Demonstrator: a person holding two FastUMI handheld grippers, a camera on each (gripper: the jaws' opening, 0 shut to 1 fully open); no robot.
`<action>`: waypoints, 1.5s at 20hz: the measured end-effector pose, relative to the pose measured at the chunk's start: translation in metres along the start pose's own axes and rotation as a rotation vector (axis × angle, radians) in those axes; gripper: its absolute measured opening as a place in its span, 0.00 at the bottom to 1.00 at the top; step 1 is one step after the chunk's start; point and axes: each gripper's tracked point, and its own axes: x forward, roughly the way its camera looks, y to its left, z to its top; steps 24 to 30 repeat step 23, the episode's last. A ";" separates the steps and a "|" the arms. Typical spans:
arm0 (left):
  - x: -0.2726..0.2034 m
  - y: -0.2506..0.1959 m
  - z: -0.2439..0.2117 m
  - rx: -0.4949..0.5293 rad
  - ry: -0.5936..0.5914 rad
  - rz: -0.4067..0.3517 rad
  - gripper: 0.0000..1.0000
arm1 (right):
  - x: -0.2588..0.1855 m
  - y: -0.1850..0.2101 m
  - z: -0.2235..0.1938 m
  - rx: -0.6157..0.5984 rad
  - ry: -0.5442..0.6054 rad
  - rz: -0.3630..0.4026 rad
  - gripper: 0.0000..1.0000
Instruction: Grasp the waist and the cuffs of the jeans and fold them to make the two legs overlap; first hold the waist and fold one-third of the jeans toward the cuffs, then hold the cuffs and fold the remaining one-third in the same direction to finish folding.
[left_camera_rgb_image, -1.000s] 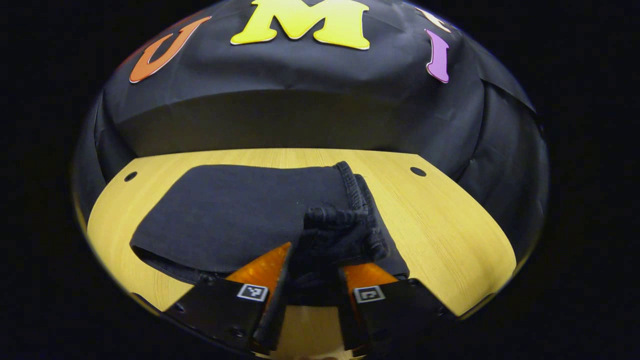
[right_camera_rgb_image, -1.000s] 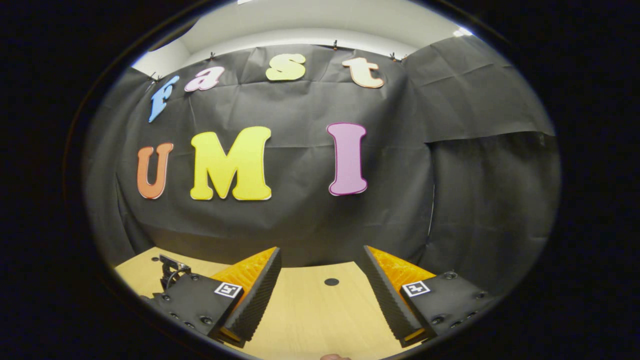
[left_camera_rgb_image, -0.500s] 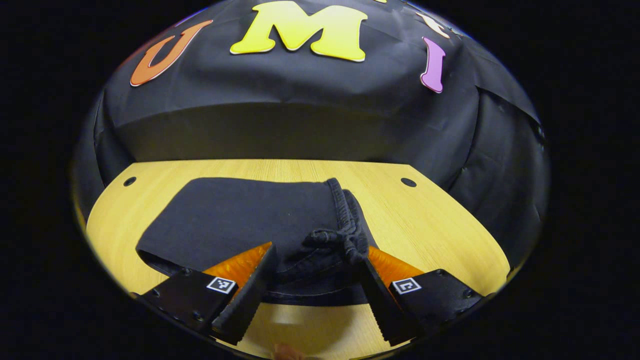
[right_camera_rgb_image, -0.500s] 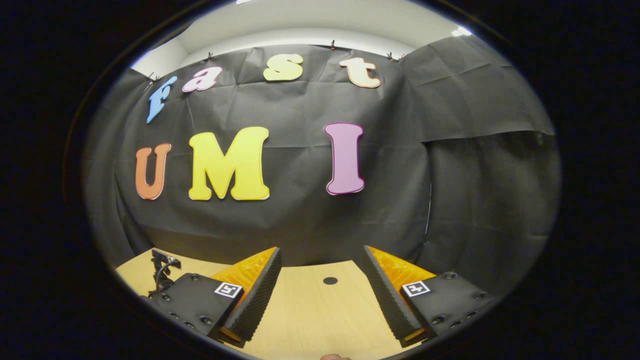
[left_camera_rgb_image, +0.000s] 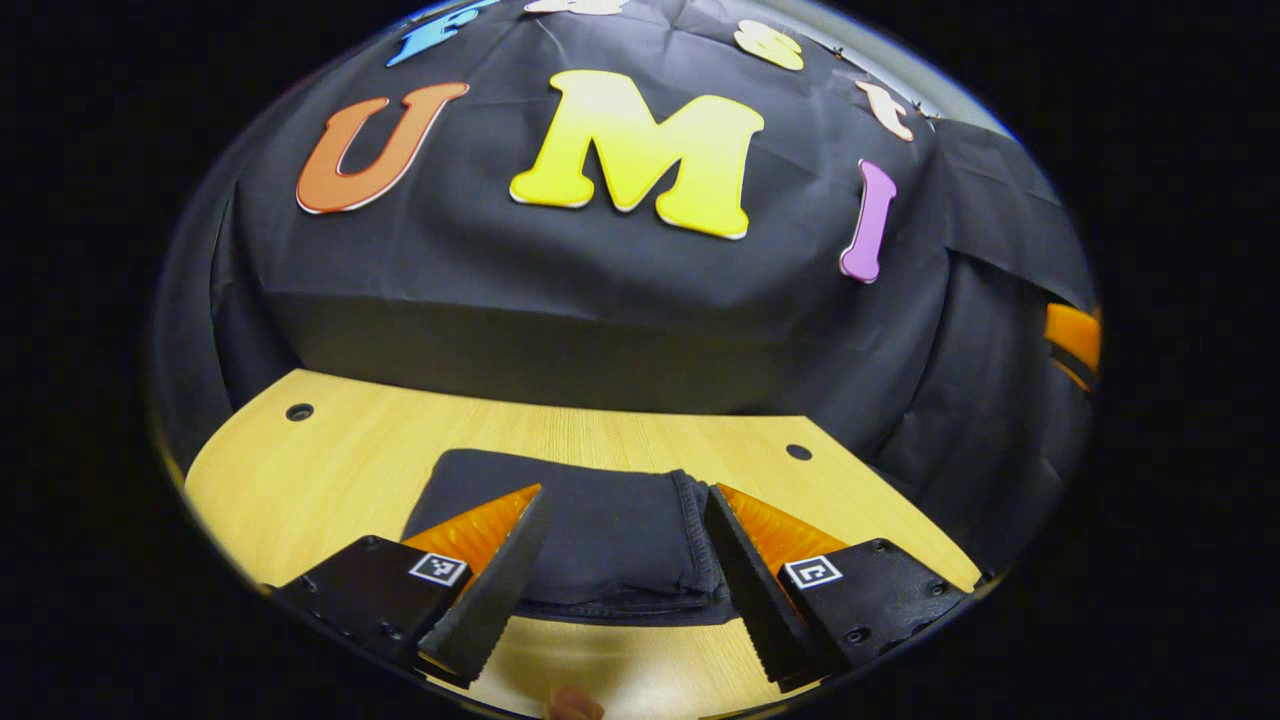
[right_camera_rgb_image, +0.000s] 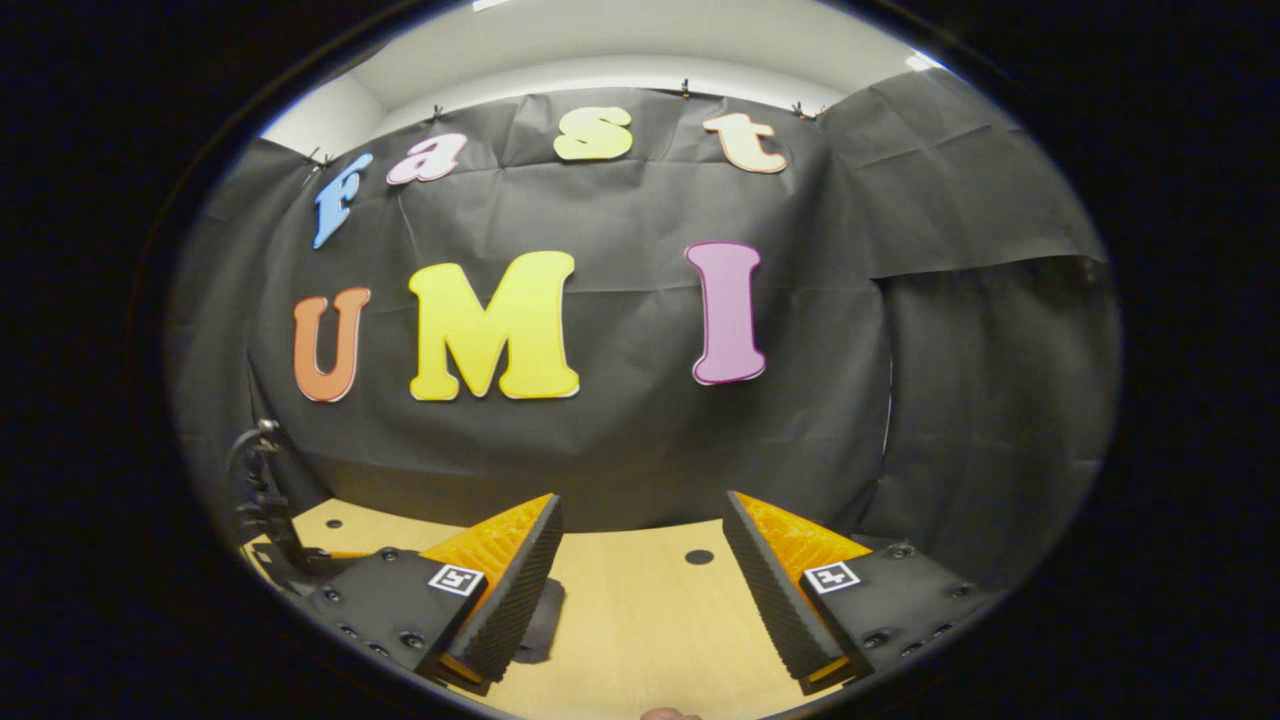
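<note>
Your left gripper (left_camera_rgb_image: 620, 560) and right gripper (right_camera_rgb_image: 640, 570) both gape wide and hold nothing, the folded jeans (left_camera_rgb_image: 610, 530) lie on the table (left_camera_rgb_image: 330, 470) at 6 o'clock, and dragging a finger across could undo the stack.

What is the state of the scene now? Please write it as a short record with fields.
jeans: dark, folded into a compact stack, lying flat on the table
table: light wood, with small round holes
left gripper: open, fingers apart on either side of the stack, gripping nothing
right gripper: open, above bare table, holding nothing
folding: looks finished; cannot tell the number of layers
wall: black cloth behind the table
</note>
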 end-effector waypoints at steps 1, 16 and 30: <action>-0.023 0.004 0.019 0.010 -0.030 0.005 0.99 | -0.002 0.006 -0.001 -0.001 -0.003 0.006 0.97; -0.164 0.105 0.102 0.037 -0.224 0.178 1.00 | -0.053 0.109 -0.009 0.016 0.000 0.127 1.00; -0.207 0.106 0.091 0.080 -0.221 0.233 0.98 | -0.088 0.145 -0.014 -0.060 -0.027 0.137 0.97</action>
